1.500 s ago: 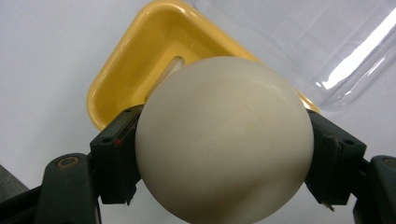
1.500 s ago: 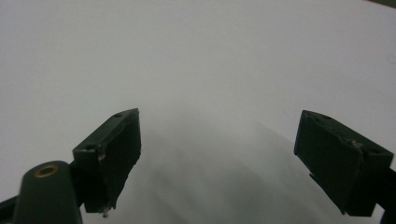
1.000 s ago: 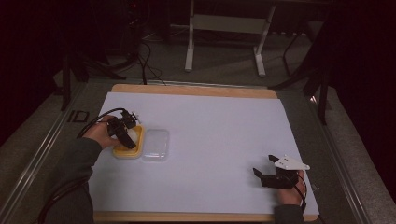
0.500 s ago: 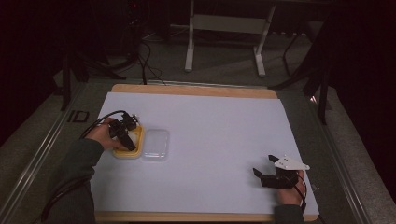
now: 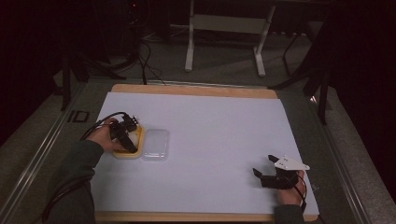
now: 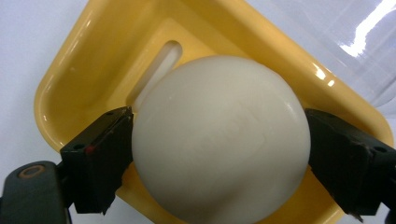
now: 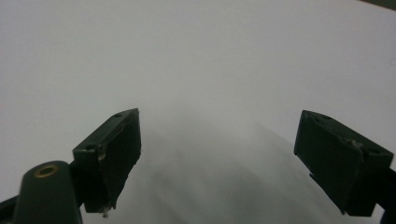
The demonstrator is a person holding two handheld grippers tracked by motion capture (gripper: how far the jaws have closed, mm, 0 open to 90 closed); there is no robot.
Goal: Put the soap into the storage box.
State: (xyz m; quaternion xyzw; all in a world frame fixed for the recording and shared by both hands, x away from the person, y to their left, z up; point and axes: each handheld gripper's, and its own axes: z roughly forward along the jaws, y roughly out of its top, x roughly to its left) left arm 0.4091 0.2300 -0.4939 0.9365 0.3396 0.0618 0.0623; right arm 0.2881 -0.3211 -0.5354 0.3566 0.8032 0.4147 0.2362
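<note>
At nine o'clock on the desk [image 5: 224,130], the left claw [image 6: 219,154] has just been opening around the white soap [image 6: 219,140], which sits in the yellow dish [image 6: 93,56]. The pads look barely clear, so lifting away crooked could drag the soap out. The right claw [image 7: 219,154] rests spread, holding nothing.

A white soap bar [image 6: 219,140] sits in a yellow dish [image 6: 74,79] on white paper [image 5: 224,135].

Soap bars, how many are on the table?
1: the white soap bar sits in the yellow dish at the table's left, between the left tongs.
</note>
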